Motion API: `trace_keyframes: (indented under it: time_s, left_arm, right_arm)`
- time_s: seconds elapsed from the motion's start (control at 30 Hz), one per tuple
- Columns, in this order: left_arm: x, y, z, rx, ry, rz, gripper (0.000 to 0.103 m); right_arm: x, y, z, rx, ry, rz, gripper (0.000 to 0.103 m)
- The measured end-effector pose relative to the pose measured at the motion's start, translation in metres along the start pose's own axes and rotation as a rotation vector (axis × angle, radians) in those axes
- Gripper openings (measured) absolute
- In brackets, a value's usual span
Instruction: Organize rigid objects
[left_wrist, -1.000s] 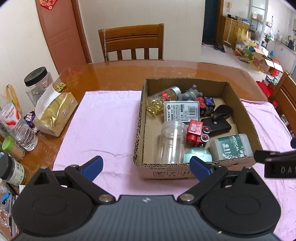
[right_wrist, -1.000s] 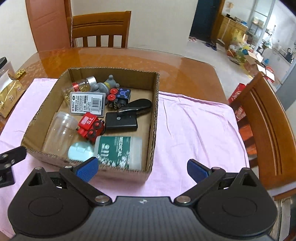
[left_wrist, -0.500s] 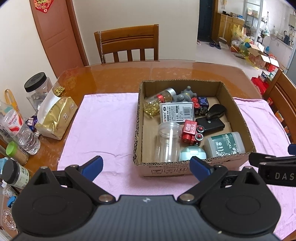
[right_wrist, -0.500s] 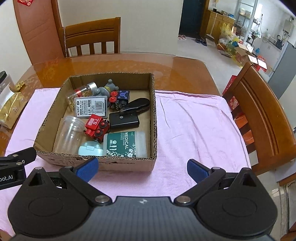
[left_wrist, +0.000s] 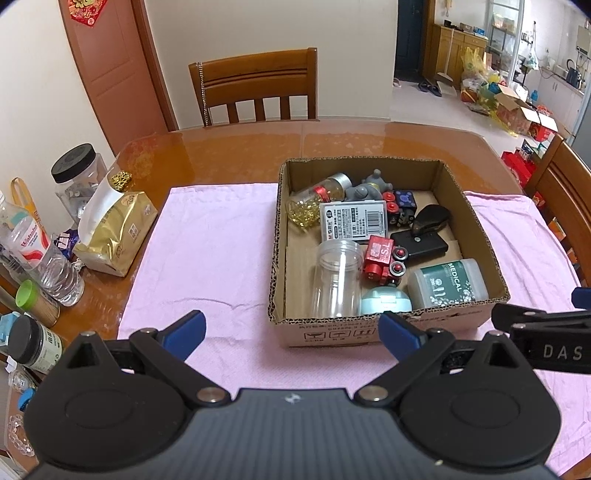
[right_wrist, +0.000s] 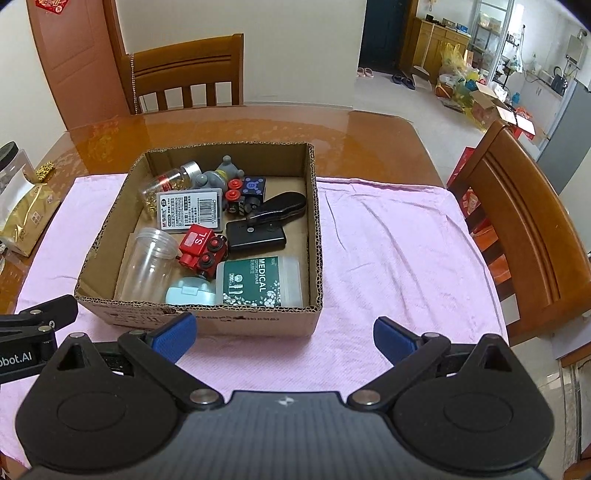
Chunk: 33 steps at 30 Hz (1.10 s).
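A cardboard box (left_wrist: 476, 225) (right_wrist: 316, 236) stands on a pink cloth (left_wrist: 207, 251) (right_wrist: 399, 251). It holds several rigid objects: a clear jar (left_wrist: 338, 277) (right_wrist: 147, 264), a red toy train (left_wrist: 382, 260) (right_wrist: 201, 251), a green "MEDICAL" swab box (left_wrist: 447, 284) (right_wrist: 258, 282), a black case (left_wrist: 419, 245) (right_wrist: 256, 238), a labelled flat box (left_wrist: 352, 219) (right_wrist: 190, 214), a bottle of gold bits (left_wrist: 317, 199) (right_wrist: 168, 184) and a grey bear (left_wrist: 365, 188) (right_wrist: 221, 173). My left gripper (left_wrist: 291, 334) and right gripper (right_wrist: 284, 338) hang open and empty above the cloth, in front of the box.
Bottles, jars and a gold bag (left_wrist: 114, 229) crowd the table's left edge. A wooden chair (left_wrist: 258, 88) stands at the far side and another chair (right_wrist: 524, 221) at the right. The brown glass tabletop (right_wrist: 258, 129) stretches beyond the cloth.
Both grippers have risen and pulled back from the box, so it looks smaller and farther. Both stay open and empty. Nothing in the box has moved.
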<state>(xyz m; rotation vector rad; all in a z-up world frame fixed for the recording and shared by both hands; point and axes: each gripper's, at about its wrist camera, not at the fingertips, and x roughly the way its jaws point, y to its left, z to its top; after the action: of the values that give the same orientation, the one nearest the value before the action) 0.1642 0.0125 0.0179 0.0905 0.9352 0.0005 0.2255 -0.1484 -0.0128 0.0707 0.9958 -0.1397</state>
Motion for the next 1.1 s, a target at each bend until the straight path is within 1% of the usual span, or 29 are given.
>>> trace_keyframes:
  time_s: [1.1]
  left_arm:
    - [0.0006,-0.0010,0.0013,-0.001,0.005,0.002,0.099]
  right_arm:
    - [0.0034,0.0004,0.0016,-0.004,0.008,0.006,0.103]
